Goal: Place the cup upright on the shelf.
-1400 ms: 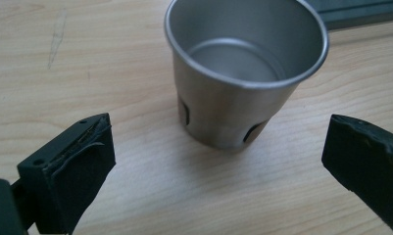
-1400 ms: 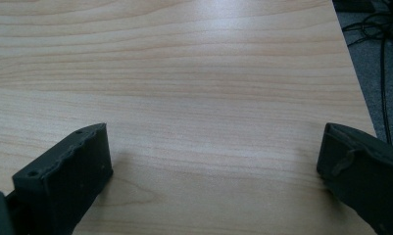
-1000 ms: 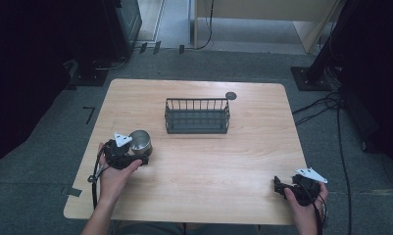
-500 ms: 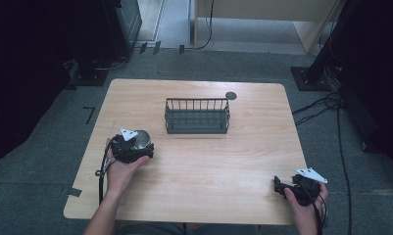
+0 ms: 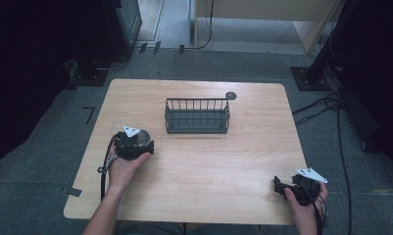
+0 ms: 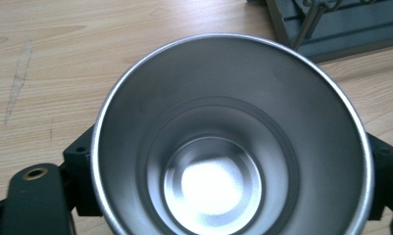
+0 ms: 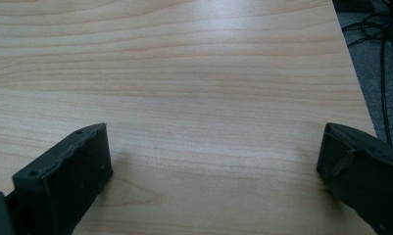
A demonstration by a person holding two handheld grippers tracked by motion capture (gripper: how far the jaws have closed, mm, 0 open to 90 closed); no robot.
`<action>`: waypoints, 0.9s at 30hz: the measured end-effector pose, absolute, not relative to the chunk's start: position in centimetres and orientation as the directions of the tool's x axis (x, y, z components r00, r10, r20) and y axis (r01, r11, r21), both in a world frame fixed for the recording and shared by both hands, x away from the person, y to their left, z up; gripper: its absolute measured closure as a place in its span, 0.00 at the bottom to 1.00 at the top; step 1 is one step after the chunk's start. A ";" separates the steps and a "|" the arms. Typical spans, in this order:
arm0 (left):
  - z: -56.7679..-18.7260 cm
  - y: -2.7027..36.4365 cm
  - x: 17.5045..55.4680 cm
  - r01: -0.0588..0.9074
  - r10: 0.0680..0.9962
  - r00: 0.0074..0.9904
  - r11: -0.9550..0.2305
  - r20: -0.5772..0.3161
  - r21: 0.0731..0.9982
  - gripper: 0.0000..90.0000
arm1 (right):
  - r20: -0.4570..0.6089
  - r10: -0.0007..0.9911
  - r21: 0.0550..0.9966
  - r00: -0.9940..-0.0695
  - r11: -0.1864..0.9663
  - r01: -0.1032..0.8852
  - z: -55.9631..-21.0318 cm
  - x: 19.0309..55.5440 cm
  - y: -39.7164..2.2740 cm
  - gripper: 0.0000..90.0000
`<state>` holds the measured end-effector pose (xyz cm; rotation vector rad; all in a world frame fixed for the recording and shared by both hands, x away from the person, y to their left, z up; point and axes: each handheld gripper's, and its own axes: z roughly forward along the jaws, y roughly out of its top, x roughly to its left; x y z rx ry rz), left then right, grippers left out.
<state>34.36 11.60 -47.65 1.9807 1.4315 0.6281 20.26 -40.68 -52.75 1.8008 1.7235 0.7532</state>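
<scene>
As my left gripper (image 5: 135, 143) finishes closing its 2 jaws on the steel cup (image 6: 231, 142), I hold it clamped; my right gripper (image 5: 282, 186) rests wide apart on the table (image 5: 223, 166).

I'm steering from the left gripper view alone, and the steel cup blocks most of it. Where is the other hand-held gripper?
Observer: The right hand-held gripper is at the table's near right corner, jaws open over bare wood.
Operator: Where is the cup relative to the basket?
Observer: The steel cup stands left of the wire basket and nearer the person, apart from it. The left hand-held gripper has just been closing its jaws around it.
Operator: Anything else out there?
Observer: A small dark disc lies beyond the basket's right end.
</scene>
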 end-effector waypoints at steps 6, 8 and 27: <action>-47.6 11.7 34.3 0.659 0.946 0.322 -0.247 0.030 0.710 0.18 | 0.033 0.999 0.710 0.030 -0.045 0.703 -52.7 20.3 -40.7 0.00; -47.5 11.8 34.2 0.651 0.944 0.329 -0.247 0.027 0.717 0.20 | 0.033 0.999 0.710 0.030 -0.044 0.703 -52.7 20.3 -40.7 0.00; -45.6 9.8 33.9 0.616 0.922 0.387 -0.267 0.010 0.741 0.21 | 0.030 0.999 0.711 0.028 -0.041 0.702 -52.7 20.3 -40.7 0.00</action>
